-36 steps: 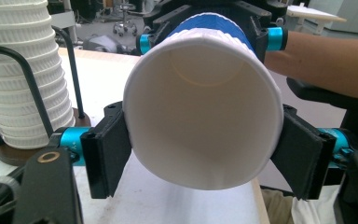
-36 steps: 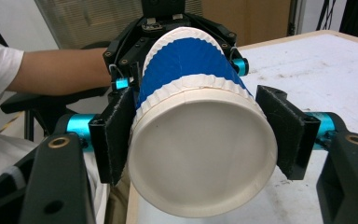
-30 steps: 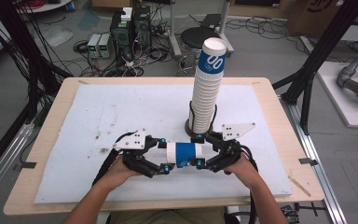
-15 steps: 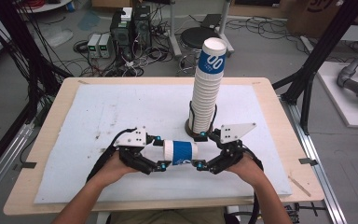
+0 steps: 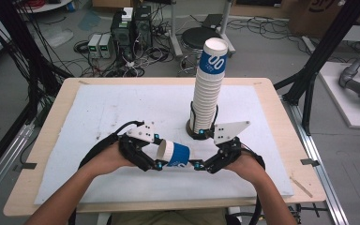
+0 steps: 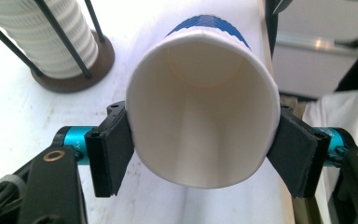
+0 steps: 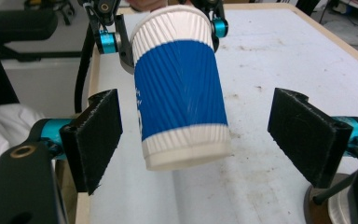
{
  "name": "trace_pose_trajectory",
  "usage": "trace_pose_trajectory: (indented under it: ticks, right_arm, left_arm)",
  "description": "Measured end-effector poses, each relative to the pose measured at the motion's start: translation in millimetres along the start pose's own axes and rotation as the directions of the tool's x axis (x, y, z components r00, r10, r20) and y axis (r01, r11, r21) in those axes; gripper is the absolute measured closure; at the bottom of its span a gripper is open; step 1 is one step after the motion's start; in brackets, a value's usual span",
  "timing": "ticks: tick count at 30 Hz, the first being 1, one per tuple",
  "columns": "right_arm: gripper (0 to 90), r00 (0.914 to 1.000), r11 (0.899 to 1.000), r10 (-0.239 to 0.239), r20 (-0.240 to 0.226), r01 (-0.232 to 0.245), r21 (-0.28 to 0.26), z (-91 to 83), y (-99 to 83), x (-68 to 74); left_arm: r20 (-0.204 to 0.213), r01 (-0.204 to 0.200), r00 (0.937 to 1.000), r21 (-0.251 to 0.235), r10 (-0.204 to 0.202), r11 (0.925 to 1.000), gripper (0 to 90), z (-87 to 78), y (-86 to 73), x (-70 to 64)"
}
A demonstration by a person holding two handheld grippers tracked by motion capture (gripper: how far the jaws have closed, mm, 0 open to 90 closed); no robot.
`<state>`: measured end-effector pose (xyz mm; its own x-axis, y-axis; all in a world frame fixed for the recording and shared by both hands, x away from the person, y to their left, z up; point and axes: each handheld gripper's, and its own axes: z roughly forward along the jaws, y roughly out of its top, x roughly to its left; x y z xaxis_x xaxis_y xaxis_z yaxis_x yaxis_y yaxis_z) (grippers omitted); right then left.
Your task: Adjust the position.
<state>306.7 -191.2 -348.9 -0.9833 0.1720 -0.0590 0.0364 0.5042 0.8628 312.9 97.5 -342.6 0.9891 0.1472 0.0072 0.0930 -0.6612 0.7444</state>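
Both forearms enter from the near edge of the table [image 5: 98, 93] and angle inward, hands low over the white mat [image 5: 122, 112] and facing each other. The left gripper [image 5: 155, 159] is clenched on a blue-and-white paper cup [image 5: 173, 153] at its rim end; in the left gripper view both pads [image 6: 109, 151] press the cup's [image 6: 200, 116] sides, mouth toward the camera. The cup lies roughly level above the mat, base toward the right gripper [image 5: 200, 165]. That gripper is released: its jaws stand wide on either side of the cup's [image 7: 182, 102] base without touching. The cup stack [image 5: 208, 89] stands upright just behind, in a holder.
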Motion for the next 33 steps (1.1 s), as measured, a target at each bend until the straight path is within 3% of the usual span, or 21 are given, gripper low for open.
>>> trace_pose_trajectory:
  ticks: [6,10,15,20,25,29,32,33]
  right_arm:
    - [17.9,0.9986,0.995,-0.052,-0.012,0.053,0.09,14.8,8.1,3.1]
    - [17.9,0.9965,0.984,-0.081,-0.022,0.083,0.155,26.6,10.3,4.2]
    - [18.0,0.9942,0.974,-0.1,-0.04,0.106,0.199,36.6,10.6,5.5]
    - [18.1,0.9919,0.965,-0.112,-0.06,0.123,0.233,45.3,11.8,8.5]
    - [25.2,0.9879,0.947,-0.128,-0.087,0.148,0.284,55.0,10.8,10.1]
    - [27.6,0.9883,0.941,-0.119,-0.096,0.143,0.307,59.2,10.3,10.9]
    - [28.3,0.9904,0.939,-0.107,-0.087,0.13,0.319,59.5,9.0,10.7]
    - [28.3,0.9921,0.943,-0.095,-0.083,0.116,0.31,58.2,7.5,9.7]
  left_arm:
    - [0.009,-0.02,0.9998,0.107,0.019,0.994,28.4,1.7,18.4,0.3]
    - [0.018,-0.014,0.9998,0.142,0.012,0.9898,28.4,4.2,28.2,-1.1]
    - [0.042,-0.013,0.9991,0.225,0.003,0.9743,28.2,9.1,37.4,-1.4]
    - [0.042,-0.003,0.9991,0.265,-0.009,0.9642,28.3,15.4,41.3,-2.3]
    - [0.048,-0.002,0.9987,0.319,-0.014,0.9477,28.2,20.3,47.6,-4.6]
    - [0.045,0.007,0.9987,0.351,-0.025,0.9364,27.3,24.2,49.7,-5.1]
    - [0.033,0.024,0.9988,0.321,-0.036,0.9469,24.8,25.5,47.2,-4.4]
    - [0.029,0.031,0.9987,0.303,-0.042,0.9526,22.7,25.4,46.1,-4.3]
